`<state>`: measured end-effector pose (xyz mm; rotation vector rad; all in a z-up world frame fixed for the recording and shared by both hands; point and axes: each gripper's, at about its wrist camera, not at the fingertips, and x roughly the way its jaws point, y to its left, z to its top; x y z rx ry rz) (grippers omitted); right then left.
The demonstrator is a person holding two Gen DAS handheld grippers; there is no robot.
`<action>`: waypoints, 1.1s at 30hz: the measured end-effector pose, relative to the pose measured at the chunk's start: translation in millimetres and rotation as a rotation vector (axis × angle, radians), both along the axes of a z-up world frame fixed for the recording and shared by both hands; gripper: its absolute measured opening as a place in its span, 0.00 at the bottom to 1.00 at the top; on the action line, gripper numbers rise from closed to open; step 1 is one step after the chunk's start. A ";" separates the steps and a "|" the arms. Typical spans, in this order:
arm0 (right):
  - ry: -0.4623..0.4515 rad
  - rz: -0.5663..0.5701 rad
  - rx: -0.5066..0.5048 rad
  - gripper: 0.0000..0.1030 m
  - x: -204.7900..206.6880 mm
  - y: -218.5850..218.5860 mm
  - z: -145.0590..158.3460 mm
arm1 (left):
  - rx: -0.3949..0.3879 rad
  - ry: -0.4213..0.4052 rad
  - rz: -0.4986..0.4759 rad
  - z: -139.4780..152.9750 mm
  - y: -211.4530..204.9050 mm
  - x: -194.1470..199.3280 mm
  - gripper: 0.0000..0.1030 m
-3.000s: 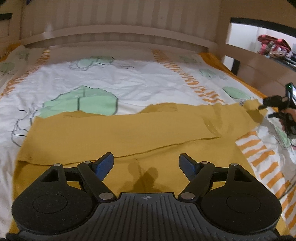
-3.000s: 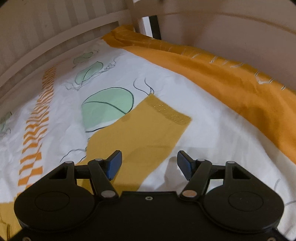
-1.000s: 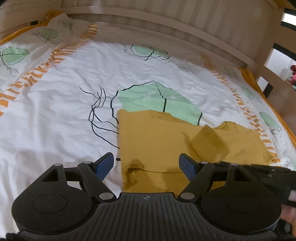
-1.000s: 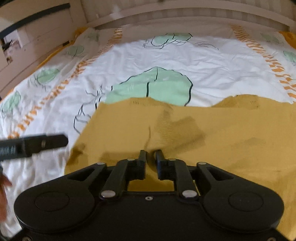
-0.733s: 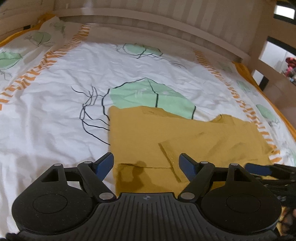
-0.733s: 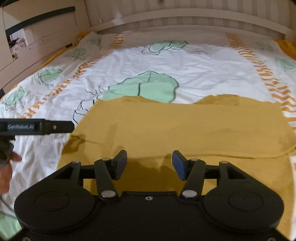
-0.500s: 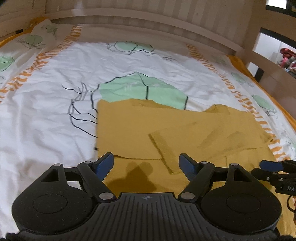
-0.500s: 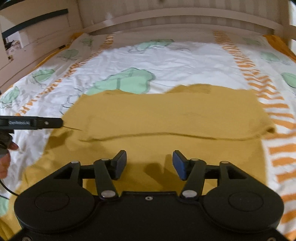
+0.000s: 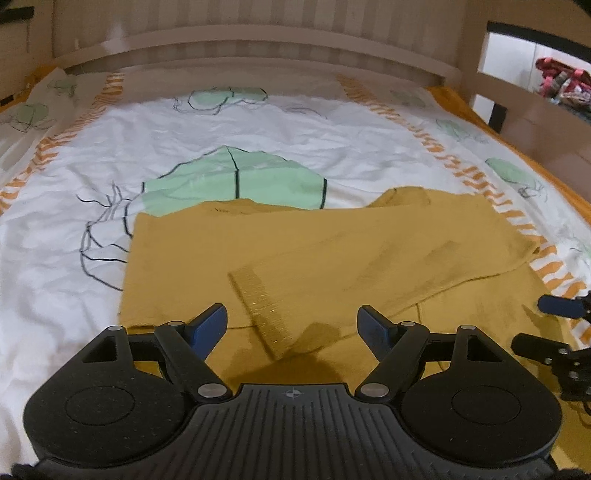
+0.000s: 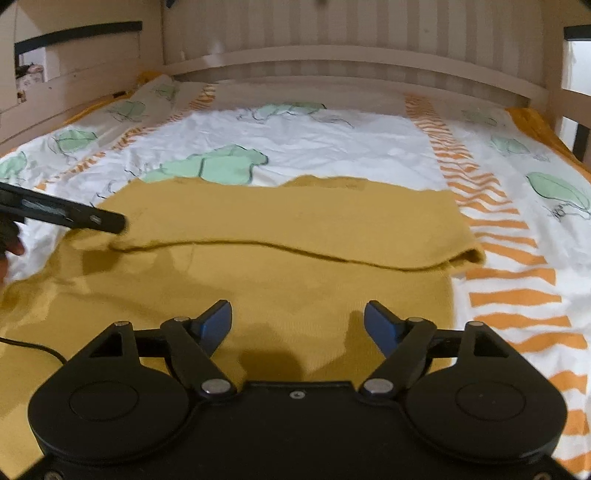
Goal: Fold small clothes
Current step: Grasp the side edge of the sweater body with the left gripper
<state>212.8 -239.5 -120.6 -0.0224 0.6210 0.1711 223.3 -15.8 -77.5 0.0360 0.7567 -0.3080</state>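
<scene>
- Covering the bed, a white duvet [image 9: 258, 122] printed with green leaves; slatted headboard [image 10: 332, 33] behind
- mustard garment [image 10: 288, 210] lies folded
- left gripper [image 9: 291, 325] spread, empty; right gripper [image 10: 297, 321] opening, empty

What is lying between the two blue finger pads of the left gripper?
In the left wrist view, the left gripper stands open, gripping nothing; under the gap lies the mustard garment, with its ribbed cuff.
</scene>
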 end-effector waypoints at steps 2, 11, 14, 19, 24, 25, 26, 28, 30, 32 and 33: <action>-0.008 0.019 0.017 0.79 1.3 4.1 4.8 | -0.006 0.023 0.022 -3.8 -2.3 6.6 0.74; -0.042 0.107 -0.005 0.79 -1.6 22.7 12.0 | -0.057 0.114 0.088 -17.5 3.8 35.1 0.74; -0.053 0.110 -0.001 0.80 -3.3 23.1 15.1 | -0.050 0.115 0.074 -17.4 -0.6 38.1 0.74; -0.045 0.088 0.016 0.80 -3.2 20.0 16.6 | -0.021 0.121 0.020 -19.3 -15.0 45.9 0.74; -0.038 0.074 0.041 0.80 -2.3 15.2 18.4 | -0.048 0.115 0.051 -20.6 -13.2 46.6 0.74; -0.037 0.071 0.045 0.80 -2.4 14.9 18.8 | -0.057 0.112 0.064 -20.6 -12.1 46.3 0.73; -0.035 0.070 0.047 0.80 -2.1 14.4 19.1 | -0.060 0.111 0.076 -20.3 -11.4 46.3 0.68; -0.029 0.068 0.049 0.80 -1.6 13.4 18.5 | -0.052 0.114 0.100 -19.8 -10.4 47.3 0.63; -0.019 0.067 0.052 0.80 -1.4 13.3 17.5 | -0.056 0.109 0.104 -18.6 -8.9 47.6 0.51; -0.009 0.064 0.051 0.80 -1.0 13.5 16.4 | -0.046 0.100 0.122 -17.2 -7.9 47.5 0.34; -0.004 0.062 0.050 0.80 -0.8 13.6 15.8 | -0.054 0.094 0.123 -16.6 -6.5 47.0 0.24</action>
